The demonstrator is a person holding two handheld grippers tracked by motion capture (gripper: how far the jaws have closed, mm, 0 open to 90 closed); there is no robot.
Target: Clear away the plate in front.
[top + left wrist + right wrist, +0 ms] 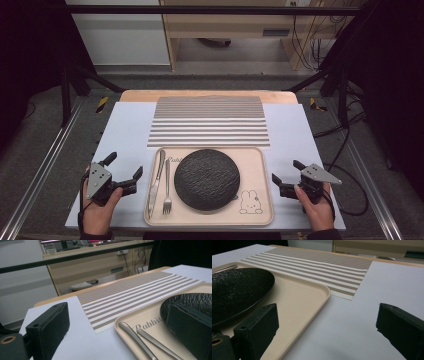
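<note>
left gripper [125,172]: jaws apart, empty, parked left of tray [260,212] | right gripper [287,177]: jaws apart, empty, right of tray | black plate [207,178] centred on tray, knife [156,175] and fork [167,187] beside it | striped mat [209,121] beyond | step judged: approach; the plate rim is best taken low and level.

Plate [197,302] partly behind jaw, left gripper view; knife [136,338], fork [157,343] cut off at bottom edge

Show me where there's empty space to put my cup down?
Bare white tabletop lies left of the striped woven placemat, and again on its right. The beige rectangular tray is crowded: round black textured plate, silver knife, silver fork.
</note>
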